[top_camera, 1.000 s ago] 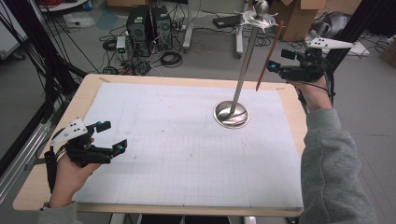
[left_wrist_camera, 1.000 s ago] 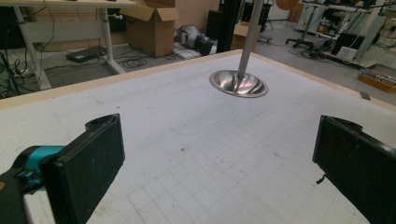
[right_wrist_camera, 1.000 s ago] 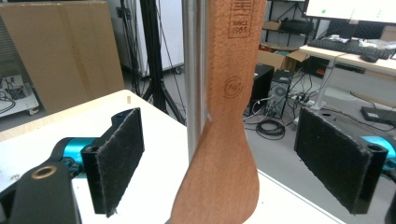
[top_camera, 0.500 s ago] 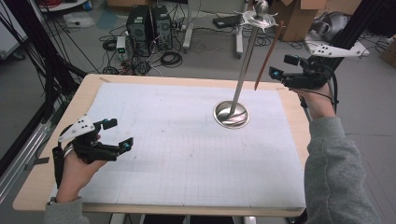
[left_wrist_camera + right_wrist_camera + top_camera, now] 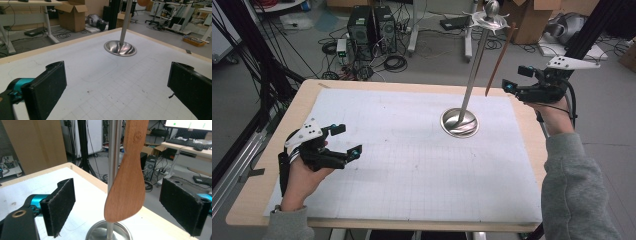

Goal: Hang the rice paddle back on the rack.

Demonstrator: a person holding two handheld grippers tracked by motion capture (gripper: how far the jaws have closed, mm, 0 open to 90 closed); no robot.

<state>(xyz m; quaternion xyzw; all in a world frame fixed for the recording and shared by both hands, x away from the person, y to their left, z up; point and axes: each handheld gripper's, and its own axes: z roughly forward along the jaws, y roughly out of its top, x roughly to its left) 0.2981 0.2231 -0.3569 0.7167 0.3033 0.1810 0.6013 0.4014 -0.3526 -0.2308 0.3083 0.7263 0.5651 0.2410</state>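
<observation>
between the spread jaws of your right claw (image 5: 117, 205) hangs the wooden spatula (image 5: 128, 175), touching neither pad, with the steel pole of the stand (image 5: 113, 157) just behind it. your left claw (image 5: 343, 141) sits wide and empty, low over the counter (image 5: 302, 107), well apart from the stand's round base (image 5: 120, 48) ahead.
</observation>
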